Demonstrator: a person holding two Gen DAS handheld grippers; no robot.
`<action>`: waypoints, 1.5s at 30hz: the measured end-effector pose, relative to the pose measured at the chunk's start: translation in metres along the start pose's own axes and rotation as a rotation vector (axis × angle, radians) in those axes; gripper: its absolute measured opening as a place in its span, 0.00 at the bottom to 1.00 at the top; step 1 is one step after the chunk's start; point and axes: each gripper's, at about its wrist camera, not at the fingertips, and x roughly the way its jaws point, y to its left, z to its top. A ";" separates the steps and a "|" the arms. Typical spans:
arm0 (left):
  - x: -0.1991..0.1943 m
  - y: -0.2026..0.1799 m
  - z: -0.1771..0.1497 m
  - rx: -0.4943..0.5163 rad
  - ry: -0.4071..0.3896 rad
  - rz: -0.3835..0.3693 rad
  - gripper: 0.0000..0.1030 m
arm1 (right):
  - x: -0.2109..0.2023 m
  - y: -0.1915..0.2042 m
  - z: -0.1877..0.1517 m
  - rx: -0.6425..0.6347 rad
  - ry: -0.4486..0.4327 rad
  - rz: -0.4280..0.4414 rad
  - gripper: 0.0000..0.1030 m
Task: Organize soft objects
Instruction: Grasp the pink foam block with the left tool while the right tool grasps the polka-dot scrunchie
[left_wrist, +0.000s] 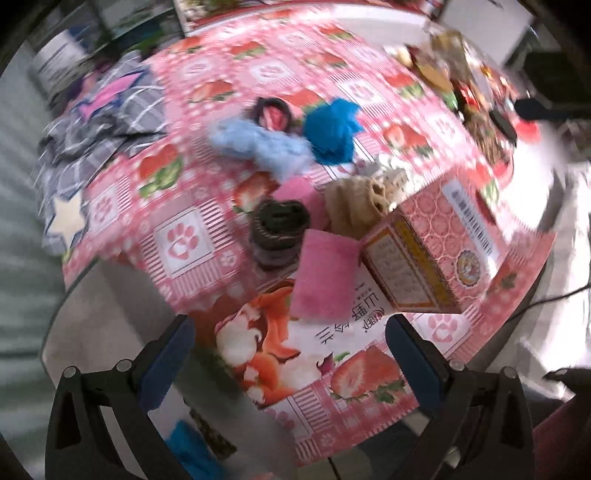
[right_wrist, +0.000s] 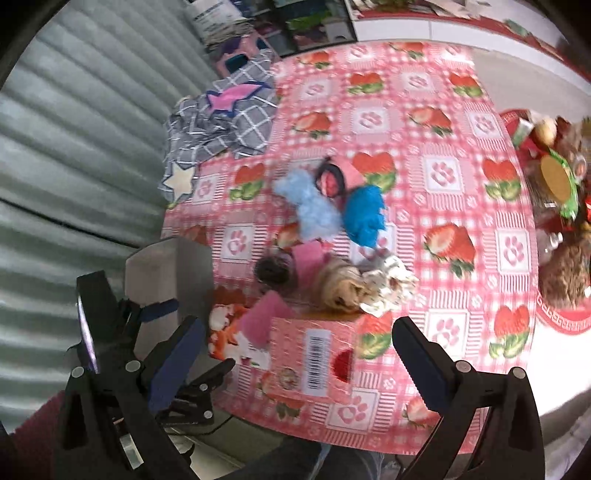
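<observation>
Both grippers empty and spread wide, nothing between the fingers. Left gripper (left_wrist: 290, 363) hovers over the near edge of the counter (left_wrist: 207, 92); right gripper (right_wrist: 297, 362) hangs just off the near edge, above the pink box (right_wrist: 314, 354). Soft stuff sits in 1 loose cluster mid-counter, ahead of both. In the left wrist view, bottom to top: pink cloth pad (left_wrist: 325, 273) dead centre just above the fingertips, leaning on the left face of the box and lying over a printed packet (left_wrist: 288, 354); dark rolled piece (left_wrist: 279, 232) just left of it; tan rolled cloth (left_wrist: 351, 210) behind the box; then light blue fluffy piece (left_wrist: 258, 142) and bright blue piece (left_wrist: 332, 129) further up, touching each other, with a dark-rimmed pink item (left_wrist: 273, 110) behind. My read: the pad is the nearest target and it lines up with the left gripper, straight ahead on its axis. The pad's long axis runs roughly up-frame, so the jaws span its short side as they stand. In the right wrist view the pad (right_wrist: 258, 317) sits left of centre, partly tucked beside the box, and the box blocks a straight approach, so left is the better arm. Grey checked fabric (right_wrist: 229, 122) lies bunched at the upper-left counter edge, well apart from the cluster. Left view is motion-blurred, so fine edges are uncertain.
</observation>
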 end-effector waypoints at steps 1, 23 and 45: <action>0.007 -0.004 0.002 0.025 0.012 0.011 1.00 | 0.001 -0.005 -0.002 0.008 0.001 -0.001 0.99; 0.060 -0.017 0.019 0.113 0.093 -0.001 0.90 | 0.023 -0.058 -0.017 0.101 0.081 -0.007 0.99; 0.044 0.009 0.013 -0.109 0.075 -0.076 0.49 | 0.082 -0.109 0.005 0.253 0.194 0.023 0.99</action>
